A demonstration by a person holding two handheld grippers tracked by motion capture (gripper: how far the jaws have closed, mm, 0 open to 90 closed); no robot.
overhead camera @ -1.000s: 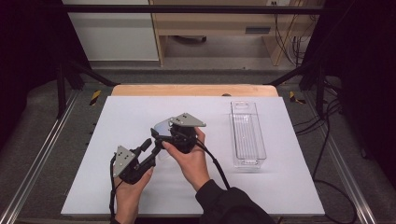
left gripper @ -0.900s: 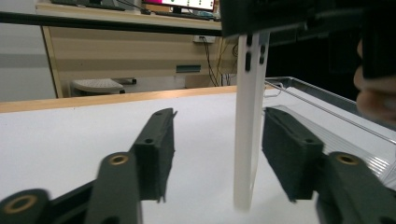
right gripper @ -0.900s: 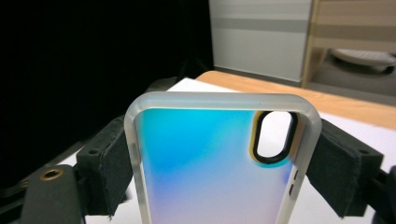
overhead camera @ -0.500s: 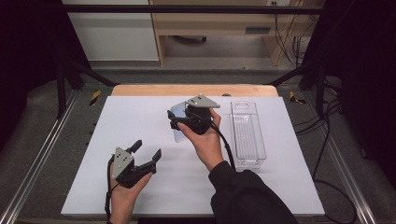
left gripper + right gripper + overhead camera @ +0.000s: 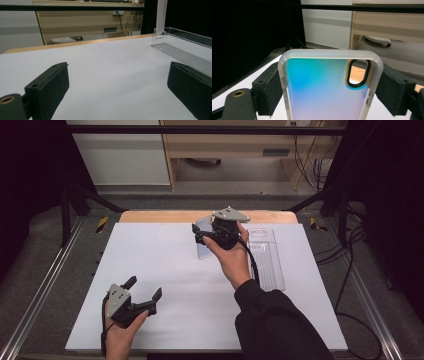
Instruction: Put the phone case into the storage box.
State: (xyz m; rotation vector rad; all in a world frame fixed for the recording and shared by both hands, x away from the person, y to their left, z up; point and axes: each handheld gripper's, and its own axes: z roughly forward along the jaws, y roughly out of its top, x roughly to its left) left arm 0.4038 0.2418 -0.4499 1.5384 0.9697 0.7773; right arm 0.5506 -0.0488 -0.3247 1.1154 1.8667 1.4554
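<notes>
Black jaws of the right gripper (image 5: 200, 234) press on the two long edges of a phone case (image 5: 329, 85), one pad on each side, so the case is clamped across its width. In the right gripper view the case stands between the pads with its frosted rim up, its back shading from blue-green to pale violet, and a black-ringed camera cut-out at its upper right corner. In the high view the case (image 5: 204, 242) shows as a pale slab held above the far middle of the table, just left of the gripper's body and the hand that carries it.

Near the front left, the left gripper (image 5: 145, 294) lies low over the white table top (image 5: 165, 270) with its jaws spread wide and nothing between them; they have just been opening. Its own view shows the two pads (image 5: 50, 87) far apart with bare white surface between.

To the right of the held case, a clear plastic tray (image 5: 267, 260) lies lengthwise on the table, long and narrow, running from far to near. In the left gripper view its ribbed floor and raised wall (image 5: 185, 33) show at the right edge. A wooden strip (image 5: 150, 216) borders the far side of the white top.
</notes>
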